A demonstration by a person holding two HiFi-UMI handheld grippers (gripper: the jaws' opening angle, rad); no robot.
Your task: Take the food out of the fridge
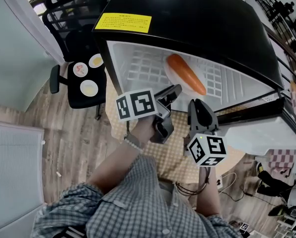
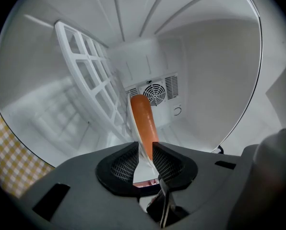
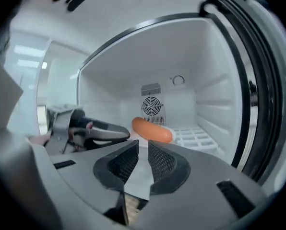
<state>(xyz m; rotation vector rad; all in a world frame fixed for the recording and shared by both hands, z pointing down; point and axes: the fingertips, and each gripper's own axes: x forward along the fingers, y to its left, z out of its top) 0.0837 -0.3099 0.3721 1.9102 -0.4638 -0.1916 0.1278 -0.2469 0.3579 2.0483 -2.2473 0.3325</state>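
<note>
Sausage (image 2: 143,121) just beyond left fingers (image 2: 121,164), in line with their gap.

Open fridge (image 1: 197,24) mouth, apparently free to sausage (image 1: 186,73)

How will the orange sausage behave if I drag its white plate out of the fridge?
The smooth, rounded orange sausage lies loose on the shallow white plate, so it would probably roll or slide if the plate tilts. Its smooth skin may slip in a direct pinch. The plate looks stiff, likely dragging without bending.
</note>
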